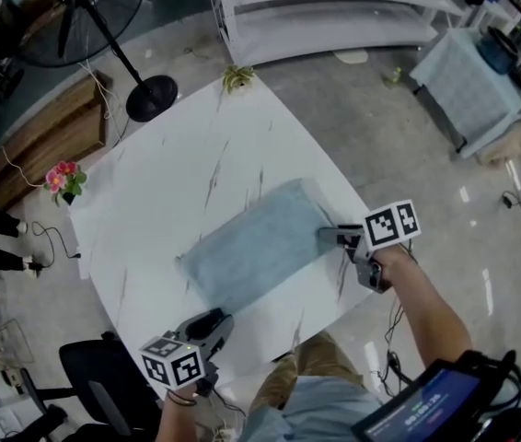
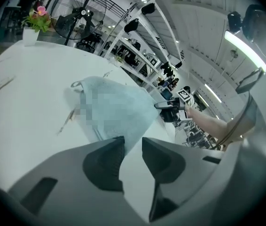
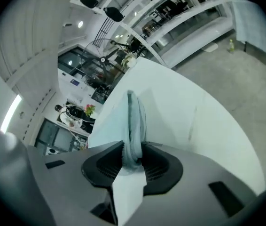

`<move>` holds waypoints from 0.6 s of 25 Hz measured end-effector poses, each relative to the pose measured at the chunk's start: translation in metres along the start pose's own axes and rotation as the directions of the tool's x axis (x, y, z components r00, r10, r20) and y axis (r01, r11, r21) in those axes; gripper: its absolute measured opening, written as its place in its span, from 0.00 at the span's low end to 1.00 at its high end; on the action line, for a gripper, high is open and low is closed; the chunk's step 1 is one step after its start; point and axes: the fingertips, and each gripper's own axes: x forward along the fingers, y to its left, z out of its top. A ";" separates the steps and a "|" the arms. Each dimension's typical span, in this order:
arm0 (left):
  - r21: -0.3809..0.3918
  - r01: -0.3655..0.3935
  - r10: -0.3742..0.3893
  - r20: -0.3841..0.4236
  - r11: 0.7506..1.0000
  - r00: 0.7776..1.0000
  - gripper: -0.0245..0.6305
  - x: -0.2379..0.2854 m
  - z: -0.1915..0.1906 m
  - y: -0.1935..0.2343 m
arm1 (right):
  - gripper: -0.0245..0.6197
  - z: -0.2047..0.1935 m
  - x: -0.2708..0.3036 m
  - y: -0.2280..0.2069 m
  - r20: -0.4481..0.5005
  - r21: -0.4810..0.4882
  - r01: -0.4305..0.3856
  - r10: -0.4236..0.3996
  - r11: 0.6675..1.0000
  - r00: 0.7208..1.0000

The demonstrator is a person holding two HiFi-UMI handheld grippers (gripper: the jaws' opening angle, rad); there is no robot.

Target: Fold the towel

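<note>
Nearest the person, the left hand-held gripper hovers at the table's near edge. Its jaws stand apart with nothing clamped, and it points at the towel's near-left corner, which lies just ahead of the tips and reaches toward the gap, though the pads do not press it. The pale blue towel lies flat mid-table, its long axis running from near-left to far-right across the head view. The right hand-held gripper is at the other end of that same near long edge, clenched on the towel's bunched corner, with the cloth filling the space between its pads. So the right one already has its hold and the left is the one lacking; the next move likely needs the left to ease forward a little along its own line and close on its corner, so that the near edge can be carried over. The table is white with thin dark veins and otherwise bare, save for a small pot of pink flowers at its far-left edge. Beyond it are a grey polished floor, a standing fan and white shelving.
</note>
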 end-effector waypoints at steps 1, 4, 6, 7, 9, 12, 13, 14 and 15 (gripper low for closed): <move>0.000 0.003 -0.003 0.022 1.000 1.000 0.22 -0.005 0.005 -0.003 | 0.22 0.002 -0.003 0.001 0.031 0.009 -0.003 0.003 1.000 1.000; 0.008 0.000 -0.001 0.085 1.000 0.996 0.22 -0.026 0.019 -0.007 | 0.20 0.009 -0.014 0.013 0.095 -0.049 0.012 -0.007 0.999 0.995; 0.014 -0.015 0.013 0.119 1.000 0.993 0.22 -0.041 0.025 -0.009 | 0.20 0.014 -0.017 0.027 0.109 -0.137 0.037 -0.022 0.990 0.994; 0.017 -0.026 0.023 0.132 1.000 0.991 0.22 -0.050 0.027 -0.010 | 0.20 0.017 -0.018 0.035 0.113 -0.189 0.061 -0.040 0.980 0.993; 0.018 -0.040 0.036 0.158 0.999 0.987 0.22 -0.067 0.027 -0.011 | 0.19 0.024 -0.021 0.052 0.125 -0.314 0.128 -0.093 0.941 0.988; 0.017 -0.047 0.042 0.206 0.999 0.978 0.22 -0.090 0.017 -0.015 | 0.19 0.028 -0.022 0.088 0.134 -0.499 0.192 -0.144 0.845 0.980; 0.016 -0.049 0.044 0.224 0.999 0.974 0.22 -0.097 0.013 -0.016 | 0.19 0.027 -0.021 0.101 0.131 -0.551 0.198 -0.150 0.811 0.980; 0.014 -0.052 0.048 0.240 0.999 0.970 0.22 -0.104 0.009 -0.017 | 0.19 0.026 -0.019 0.115 0.131 -0.600 0.202 -0.155 0.774 0.979; 0.010 -0.058 0.053 0.253 0.998 0.966 0.22 -0.111 0.004 -0.018 | 0.19 0.025 -0.017 0.129 0.130 -0.644 0.205 -0.158 0.737 0.979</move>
